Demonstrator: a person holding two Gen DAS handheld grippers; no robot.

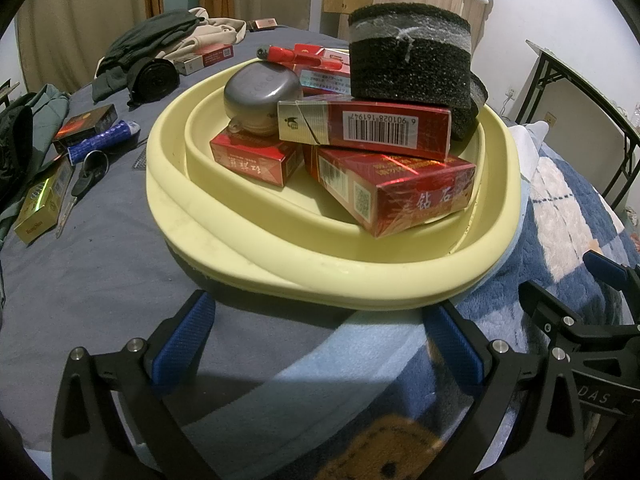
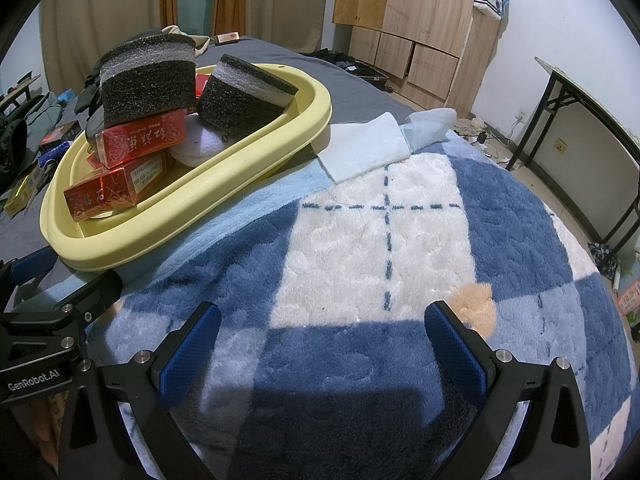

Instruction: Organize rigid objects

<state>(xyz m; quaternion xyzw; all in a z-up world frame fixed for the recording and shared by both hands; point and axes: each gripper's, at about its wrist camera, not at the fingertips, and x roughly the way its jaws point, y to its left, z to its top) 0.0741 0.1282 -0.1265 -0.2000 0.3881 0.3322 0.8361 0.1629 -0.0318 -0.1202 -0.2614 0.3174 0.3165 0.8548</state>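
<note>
In the middle of the bed, at twelve o'clock from the left gripper [image 1: 320, 344], a pale yellow basin [image 1: 280, 276] is seen, loaded with red cartons [image 1: 384, 130], a grey round case [image 1: 262, 92], a red lighter [image 1: 286, 55] and two black foam blocks [image 1: 408, 64]. The basin's long axis appears to run from seven o'clock to one o'clock in the right wrist view, its far end pointed toward the wardrobe [image 2: 420, 20]. The topmost carton is laid across the pile, its long axis from nine to three o'clock in the left view.

Both sets of jaws are spread wide and nothing is held; the right gripper [image 2: 322, 344] is poised over the checked blanket [image 2: 380, 240].

Loose items are left at nine o'clock: a gold box [image 1: 40, 204], a dark box [image 1: 86, 124], a blue tube [image 1: 102, 140] and a red carton [image 1: 208, 58] further back.

A good next pick is judged to be one across a box's narrow sides, with placement low and flat, since the pile looks top-heavy.
</note>
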